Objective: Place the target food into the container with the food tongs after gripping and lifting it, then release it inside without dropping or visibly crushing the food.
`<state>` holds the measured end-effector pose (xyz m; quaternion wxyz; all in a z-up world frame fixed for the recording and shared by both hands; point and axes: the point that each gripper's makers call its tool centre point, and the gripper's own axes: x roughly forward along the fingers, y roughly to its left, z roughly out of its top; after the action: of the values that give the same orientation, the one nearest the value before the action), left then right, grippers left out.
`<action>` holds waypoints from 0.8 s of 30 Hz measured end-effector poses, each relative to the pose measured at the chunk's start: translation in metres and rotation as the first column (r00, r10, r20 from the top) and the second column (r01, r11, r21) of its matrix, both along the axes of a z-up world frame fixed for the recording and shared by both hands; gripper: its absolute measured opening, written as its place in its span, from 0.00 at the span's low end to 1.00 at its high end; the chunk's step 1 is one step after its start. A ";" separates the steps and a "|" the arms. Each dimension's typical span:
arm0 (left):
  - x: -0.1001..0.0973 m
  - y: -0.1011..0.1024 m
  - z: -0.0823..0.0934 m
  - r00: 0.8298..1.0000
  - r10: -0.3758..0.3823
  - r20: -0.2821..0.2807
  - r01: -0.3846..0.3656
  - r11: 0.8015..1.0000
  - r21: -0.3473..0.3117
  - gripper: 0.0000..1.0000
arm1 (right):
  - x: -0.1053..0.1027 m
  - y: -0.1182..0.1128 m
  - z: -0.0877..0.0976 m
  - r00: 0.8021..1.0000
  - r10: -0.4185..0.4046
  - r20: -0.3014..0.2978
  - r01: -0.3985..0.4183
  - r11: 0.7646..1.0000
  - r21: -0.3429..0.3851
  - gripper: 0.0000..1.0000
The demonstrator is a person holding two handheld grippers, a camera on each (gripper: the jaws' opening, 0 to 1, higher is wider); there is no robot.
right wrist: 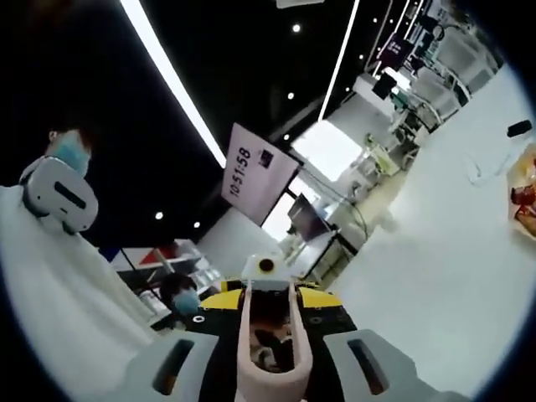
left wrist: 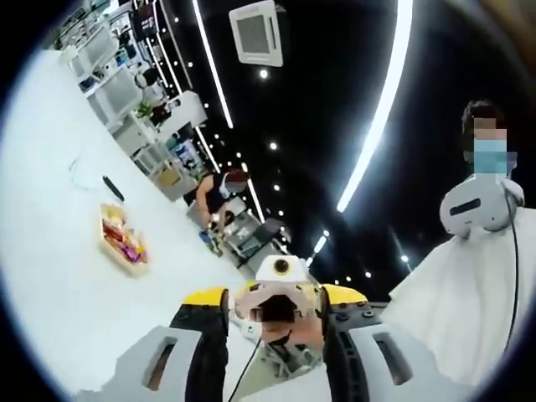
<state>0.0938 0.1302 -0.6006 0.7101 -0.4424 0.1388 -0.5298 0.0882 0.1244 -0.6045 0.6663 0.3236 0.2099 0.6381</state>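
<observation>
A shallow basket (left wrist: 123, 240) of bright snack packets lies on the white table (left wrist: 59, 276), far off to the left in the left gripper view. Its edge (right wrist: 524, 194) shows at the right rim of the right gripper view. My right gripper (right wrist: 272, 298) is shut on pale pink food tongs (right wrist: 273, 367), whose U-shaped bend sits between the jaws with the arms reaching forward. My left gripper (left wrist: 275, 295) stands open with its jaws wide apart, and I see nothing gripped between them. Both grippers point up and away from the table, toward the dark ceiling.
A person in a white gown (left wrist: 456, 301) with a white headset stands close by and also shows as a gown (right wrist: 59, 285). A small black object (left wrist: 113, 188) and a thin cable (left wrist: 79, 172) lie on the table. Shelves and another person (left wrist: 219, 194) stand beyond.
</observation>
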 end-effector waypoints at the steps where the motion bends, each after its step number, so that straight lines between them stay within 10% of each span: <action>1: -0.001 0.001 -0.001 1.000 -0.001 -0.007 0.001 1.000 -0.002 0.30 | -0.001 -0.001 0.001 1.000 -0.004 -0.002 0.004 1.000 0.008 0.22; 24: -0.024 -0.008 -0.015 0.996 -0.055 -0.069 0.059 0.996 0.062 0.22 | -0.015 -0.006 -0.007 0.999 -0.032 -0.037 0.033 0.999 0.035 0.22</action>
<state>0.0697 0.1226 -0.6157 0.7034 -0.4331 0.1920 -0.5298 0.0735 0.1180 -0.6119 0.6668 0.3505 0.2055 0.6248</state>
